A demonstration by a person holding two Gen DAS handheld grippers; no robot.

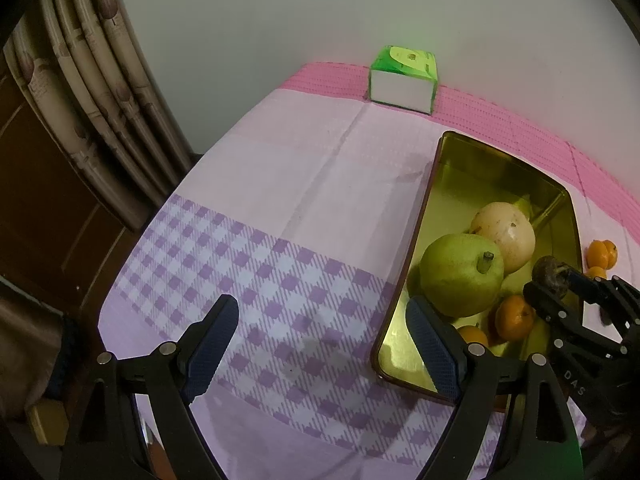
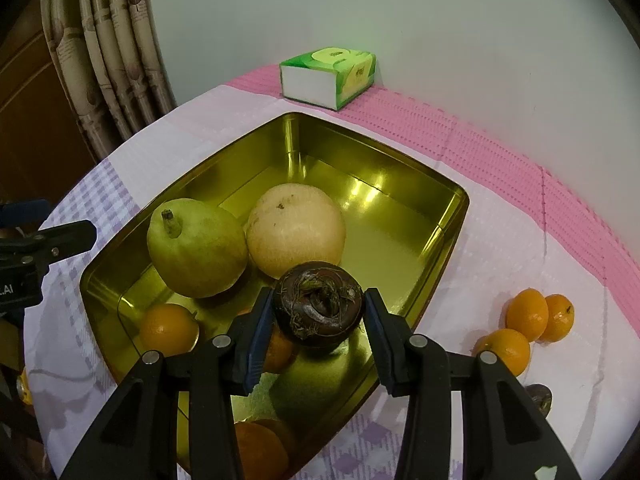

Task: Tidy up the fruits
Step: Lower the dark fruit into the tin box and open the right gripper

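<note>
A gold metal tin (image 2: 192, 176) (image 1: 452, 152) sits on the tablecloth. It holds a green pear (image 2: 196, 248) (image 1: 460, 276), a pale round pear (image 2: 296, 228) (image 1: 506, 236) and several small oranges (image 2: 168, 330) (image 1: 514, 318). My right gripper (image 2: 318, 318) is shut on a dark brown water chestnut (image 2: 320, 304) (image 1: 548, 272) and holds it over the tin's near part. My left gripper (image 1: 320, 344) is open and empty over the checked cloth, its right finger at the tin's left rim. Three oranges (image 2: 524, 320) (image 1: 602, 254) lie on the cloth right of the tin.
A green and white tissue pack (image 2: 328, 76) (image 1: 402, 82) stands at the table's far edge by the wall. Another dark water chestnut (image 2: 540, 398) lies near the right oranges. Curtains (image 1: 92, 92) and a wooden door hang left of the table.
</note>
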